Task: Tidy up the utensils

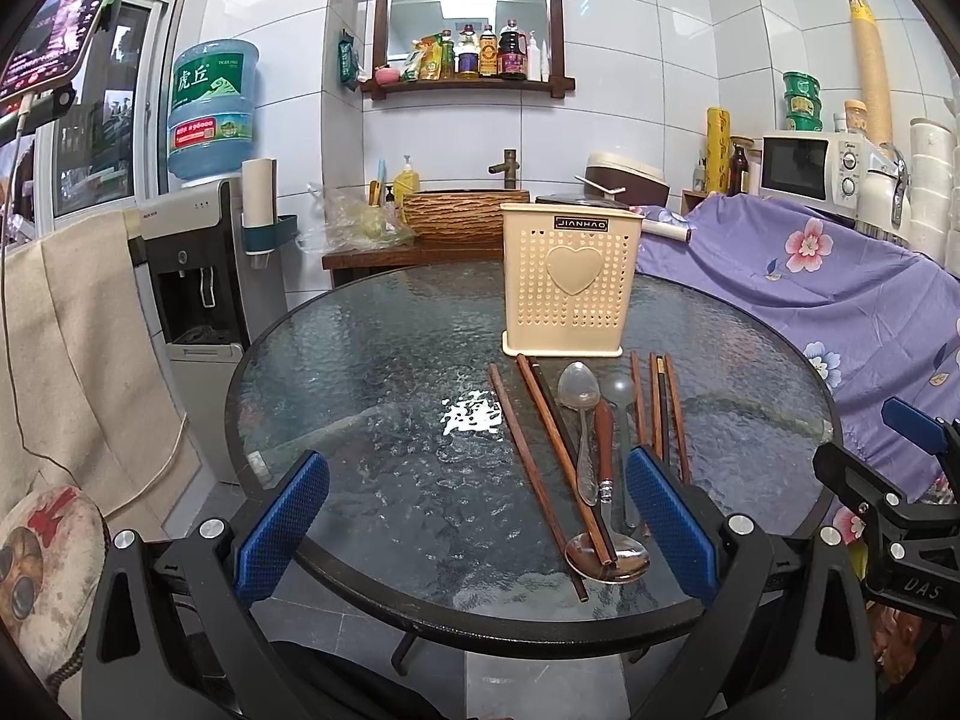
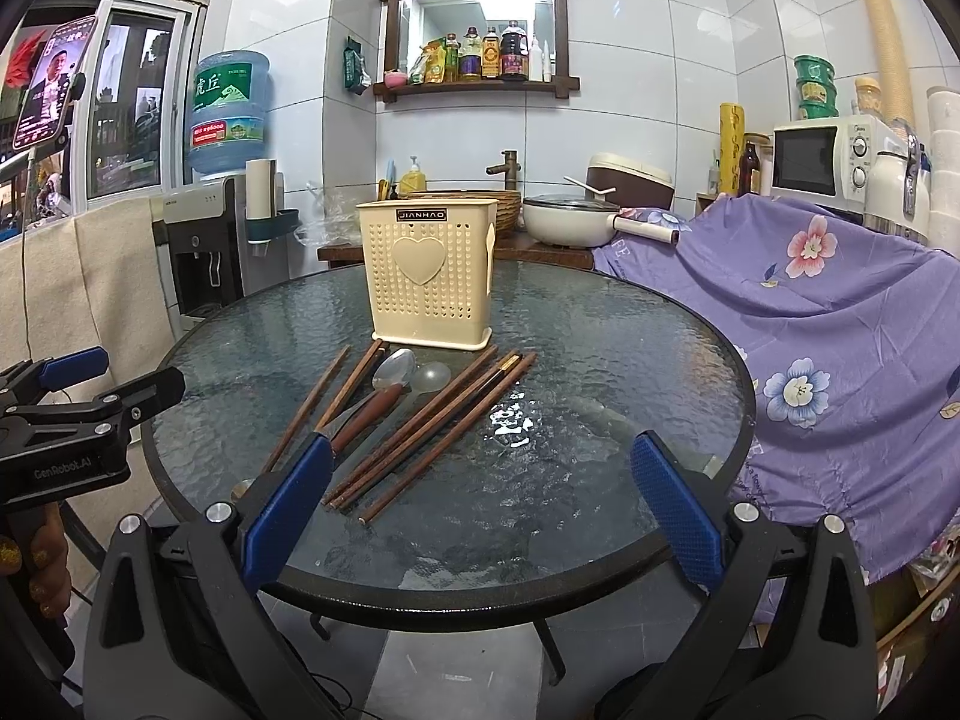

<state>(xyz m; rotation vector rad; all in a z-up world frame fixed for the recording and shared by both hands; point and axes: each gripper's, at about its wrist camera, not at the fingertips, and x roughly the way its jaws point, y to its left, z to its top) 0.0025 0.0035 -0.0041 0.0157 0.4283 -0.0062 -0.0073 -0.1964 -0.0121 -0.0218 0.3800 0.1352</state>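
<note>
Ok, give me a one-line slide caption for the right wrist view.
Open right hand-held gripper faces chopsticks and spoons lying before the cream holder on the glass table.

**Table layout**

Utensil holder (image 1: 570, 279) stands upright on the round table (image 1: 360, 360), toward its far side. Before it lie the chopsticks (image 1: 552, 450) and spoons (image 1: 579, 396), lengthwise toward the near edge, some overlapping. Behind the table: sink counter (image 1: 384, 255). Left: water dispenser (image 1: 192, 264). Right: cloth-covered furniture (image 1: 810, 300), with a microwave (image 1: 810, 168) on it.
</note>
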